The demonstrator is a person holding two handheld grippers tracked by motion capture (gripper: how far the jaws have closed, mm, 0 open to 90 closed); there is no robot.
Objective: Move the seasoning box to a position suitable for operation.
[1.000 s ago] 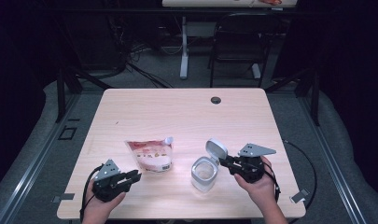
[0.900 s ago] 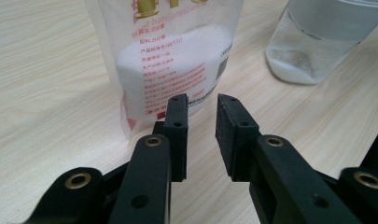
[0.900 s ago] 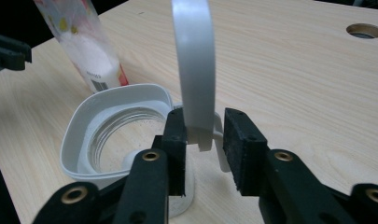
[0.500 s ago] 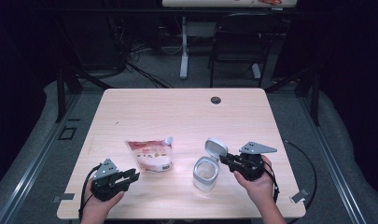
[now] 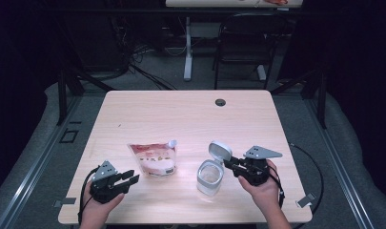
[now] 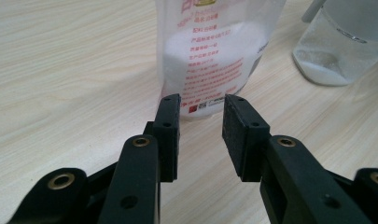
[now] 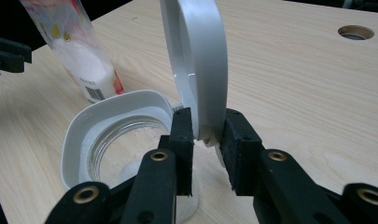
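The left gripper [image 5: 128, 177] is sitting at the near table edge, its jaws spread, having just been opening, with nothing between them. The right gripper [image 7: 206, 135] is pinching the raised hinged lid [image 7: 196, 60] of the open jar [image 5: 209, 177]. Just beyond the left gripper, the pouch [image 6: 214, 56] is lying on the table [image 5: 181, 114].

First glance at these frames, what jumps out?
The clear jar near the table's front edge, its grey lid flipped up and pinched in the right claw. Left of it lies a pouch of white powder. The left claw sits just short of the pouch's bottom edge, its jaws having just been opening with nothing between them.
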